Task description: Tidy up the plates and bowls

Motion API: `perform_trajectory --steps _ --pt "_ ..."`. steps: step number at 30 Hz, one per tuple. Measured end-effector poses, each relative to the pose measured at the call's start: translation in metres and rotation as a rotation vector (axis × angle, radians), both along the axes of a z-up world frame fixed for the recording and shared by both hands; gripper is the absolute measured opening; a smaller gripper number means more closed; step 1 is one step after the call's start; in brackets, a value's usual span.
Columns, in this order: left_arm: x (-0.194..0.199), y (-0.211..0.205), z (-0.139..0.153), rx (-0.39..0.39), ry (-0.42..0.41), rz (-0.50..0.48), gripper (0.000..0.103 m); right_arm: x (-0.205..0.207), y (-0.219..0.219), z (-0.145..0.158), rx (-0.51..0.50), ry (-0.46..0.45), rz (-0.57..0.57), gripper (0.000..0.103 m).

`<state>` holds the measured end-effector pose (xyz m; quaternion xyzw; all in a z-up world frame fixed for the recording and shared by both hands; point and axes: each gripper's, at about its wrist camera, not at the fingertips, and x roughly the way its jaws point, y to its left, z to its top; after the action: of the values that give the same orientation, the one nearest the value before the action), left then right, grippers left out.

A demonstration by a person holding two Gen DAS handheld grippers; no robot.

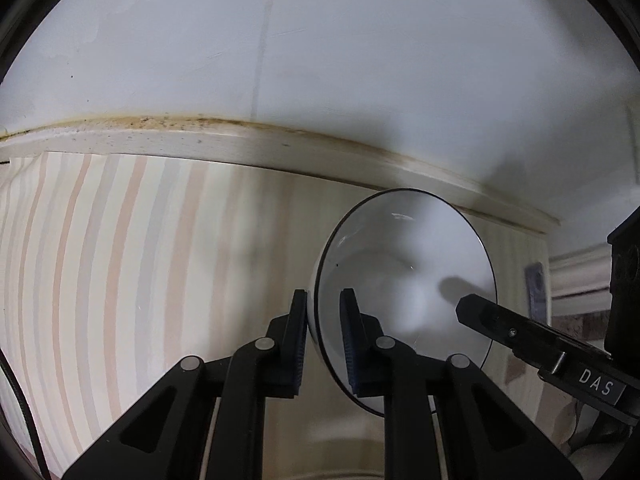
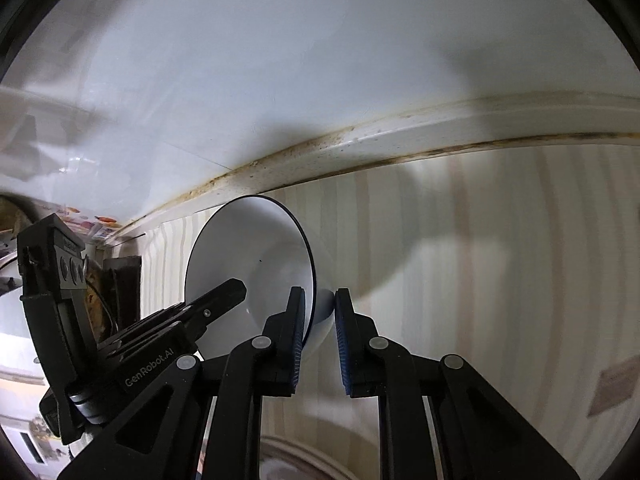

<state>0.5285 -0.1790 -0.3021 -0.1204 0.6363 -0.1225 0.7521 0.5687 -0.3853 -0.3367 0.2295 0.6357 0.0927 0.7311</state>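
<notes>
A white bowl with a thin dark rim is held in the air between both grippers, tilted on its side above the striped surface. My left gripper is shut on the bowl's left rim, one finger inside and one outside. My right gripper is shut on the opposite rim of the same bowl. The right gripper's finger shows inside the bowl in the left wrist view. The left gripper's finger shows inside the bowl in the right wrist view.
A countertop with pastel stripes lies below, ending at a cream backsplash ledge with brown grime along a white wall. A round rim shows dimly under the right gripper. Clutter sits at the far left.
</notes>
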Motion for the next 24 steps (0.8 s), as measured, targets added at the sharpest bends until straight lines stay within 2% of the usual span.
perform_trajectory --steps 7,11,14,24 --pt "-0.041 -0.017 0.040 -0.024 -0.045 -0.036 0.014 -0.038 -0.019 0.042 -0.027 -0.039 0.006 0.017" --pt "-0.063 -0.027 0.057 -0.054 -0.031 -0.063 0.014 -0.067 -0.031 0.062 -0.041 -0.056 -0.004 0.017" --pt "-0.085 -0.041 0.071 -0.060 -0.042 -0.082 0.014 -0.092 -0.056 0.080 -0.045 -0.063 -0.012 0.017" --pt "-0.142 -0.083 0.081 -0.081 -0.021 -0.152 0.014 -0.178 -0.106 0.109 -0.051 -0.068 -0.067 0.017"
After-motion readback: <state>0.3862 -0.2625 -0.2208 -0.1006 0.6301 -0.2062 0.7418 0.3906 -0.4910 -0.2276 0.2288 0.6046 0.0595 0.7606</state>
